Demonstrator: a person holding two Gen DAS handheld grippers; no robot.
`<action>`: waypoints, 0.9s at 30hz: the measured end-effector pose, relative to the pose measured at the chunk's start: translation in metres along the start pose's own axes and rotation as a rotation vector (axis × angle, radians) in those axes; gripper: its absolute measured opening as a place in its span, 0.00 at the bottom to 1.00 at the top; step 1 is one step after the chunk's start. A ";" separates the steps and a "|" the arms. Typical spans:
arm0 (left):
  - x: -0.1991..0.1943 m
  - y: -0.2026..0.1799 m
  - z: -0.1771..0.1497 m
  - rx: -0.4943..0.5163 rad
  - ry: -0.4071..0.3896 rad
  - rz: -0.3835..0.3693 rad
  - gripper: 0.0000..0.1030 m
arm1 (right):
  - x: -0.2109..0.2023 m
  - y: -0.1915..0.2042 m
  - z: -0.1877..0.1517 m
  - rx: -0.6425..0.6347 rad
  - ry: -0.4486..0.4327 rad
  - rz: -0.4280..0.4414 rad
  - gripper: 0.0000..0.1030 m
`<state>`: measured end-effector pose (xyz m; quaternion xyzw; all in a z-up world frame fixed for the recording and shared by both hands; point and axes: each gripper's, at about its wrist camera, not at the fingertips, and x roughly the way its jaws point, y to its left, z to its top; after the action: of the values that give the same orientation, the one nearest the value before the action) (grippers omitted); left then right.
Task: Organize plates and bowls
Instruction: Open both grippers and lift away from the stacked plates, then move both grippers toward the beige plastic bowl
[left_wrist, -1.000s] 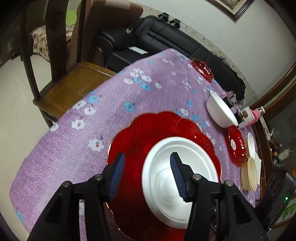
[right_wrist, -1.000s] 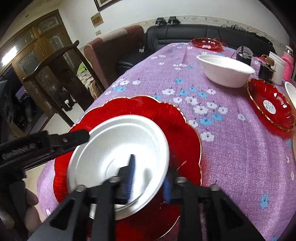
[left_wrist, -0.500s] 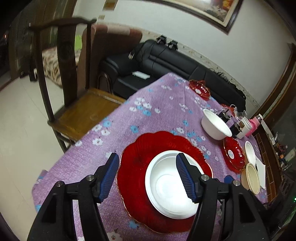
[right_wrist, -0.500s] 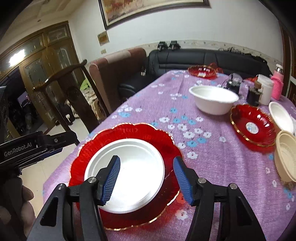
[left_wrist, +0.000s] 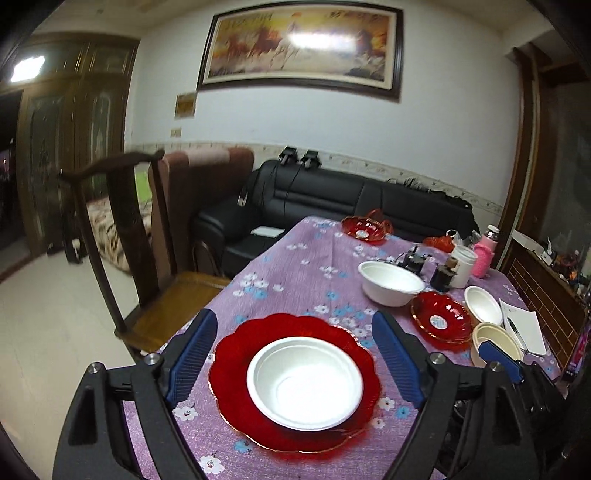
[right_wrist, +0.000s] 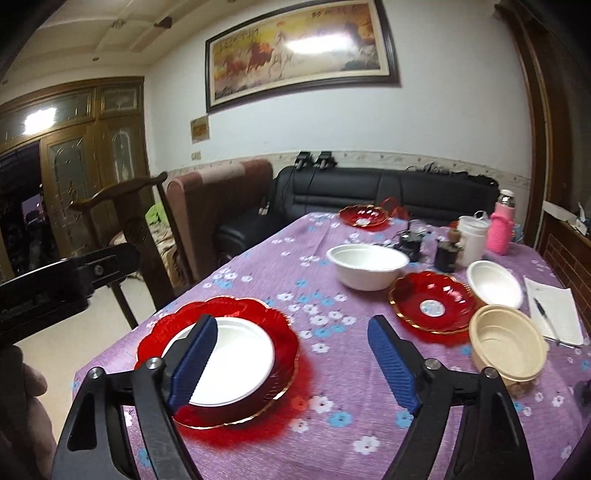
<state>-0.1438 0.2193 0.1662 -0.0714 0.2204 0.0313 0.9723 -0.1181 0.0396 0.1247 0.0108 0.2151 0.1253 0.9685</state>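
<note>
Dining table covered by a purple flowered cloth (right_wrist: 280, 266), seen from both wrist cameras. Both tools are held above the near end of the table. The left gripper (left_wrist: 295, 358) is shown with its blue-padded jaws spread wide and nothing between them; the right gripper (right_wrist: 291, 363) is likewise spread apart and holds nothing.

Three red scalloped plates are counted. The large red plate (left_wrist: 236, 365) lies at the near end of the table, and a shallow white bowl (left_wrist: 304, 382) is seated in its centre. A second, medium red plate (right_wrist: 434, 304) lies to the right of mid-table, and a small red plate (right_wrist: 364, 215) stands at the far end, near the black sofa (right_wrist: 388, 188).

Four bowls are counted in all. Besides the one on the large plate, a deep white bowl (right_wrist: 367, 266) stands mid-table just beyond the medium plate; a smaller white bowl (right_wrist: 493, 282) lies just right of that plate; and a beige bowl (right_wrist: 508, 339) sits nearest the right gripper, just in front of the smaller white bowl.

One pink bottle (right_wrist: 502, 225) and one white jar (right_wrist: 472, 240) are grouped at the far right, with some small dark objects beside them that are too blurred to identify. One wooden chair (left_wrist: 122, 236) stands at the table's left side.
</note>
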 end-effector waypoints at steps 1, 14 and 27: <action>-0.004 -0.003 -0.001 0.006 -0.006 -0.002 0.83 | -0.003 -0.003 -0.001 -0.001 -0.011 -0.011 0.87; -0.023 -0.037 -0.019 -0.003 0.031 -0.078 0.84 | -0.024 -0.052 -0.009 0.024 -0.091 -0.171 0.89; -0.013 -0.068 -0.037 0.030 0.097 -0.119 0.84 | -0.016 -0.087 -0.019 0.071 -0.030 -0.197 0.89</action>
<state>-0.1646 0.1460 0.1476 -0.0710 0.2631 -0.0335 0.9616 -0.1195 -0.0494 0.1077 0.0257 0.2049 0.0218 0.9782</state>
